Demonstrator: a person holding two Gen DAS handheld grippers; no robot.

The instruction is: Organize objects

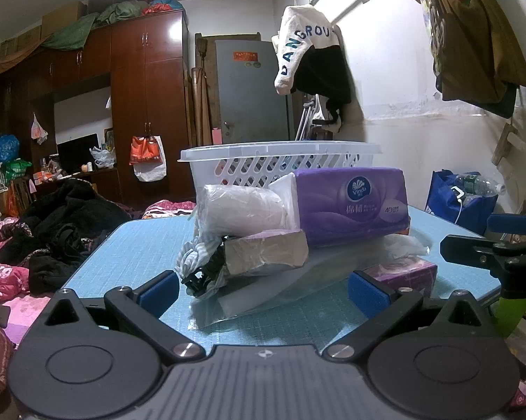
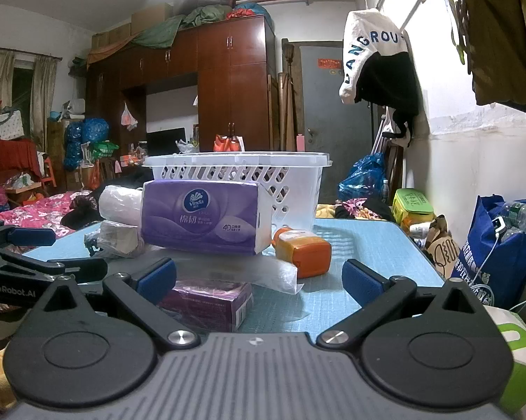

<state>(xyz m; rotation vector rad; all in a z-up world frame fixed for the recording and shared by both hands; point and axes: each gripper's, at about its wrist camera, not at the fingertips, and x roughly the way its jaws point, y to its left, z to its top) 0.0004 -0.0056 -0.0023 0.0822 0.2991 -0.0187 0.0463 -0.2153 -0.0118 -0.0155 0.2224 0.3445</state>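
A pile of objects lies on the blue table (image 1: pixel 123 241) in front of a white plastic basket (image 1: pixel 280 161). On top is a purple Vinda tissue pack (image 1: pixel 354 206), also in the right wrist view (image 2: pixel 203 215). Beside it are a white bagged roll (image 1: pixel 242 210), a wrapped grey box (image 1: pixel 266 252), a striped cloth with a black clip (image 1: pixel 196 273) and a small purple box (image 1: pixel 403 273) (image 2: pixel 210 301). An orange container (image 2: pixel 303 250) lies by the basket (image 2: pixel 238 175). My left gripper (image 1: pixel 263 290) is open and empty before the pile. My right gripper (image 2: pixel 259 280) is open and empty.
A bed with pink bedding and dark clothes (image 1: pixel 53 238) lies left of the table. A blue bag with bottles (image 2: pixel 501 255) stands at the right by the wall. A green-lidded box (image 2: pixel 412 206) sits behind the table. Wardrobes (image 1: pixel 140 105) and a grey door (image 1: pixel 252 91) stand at the back.
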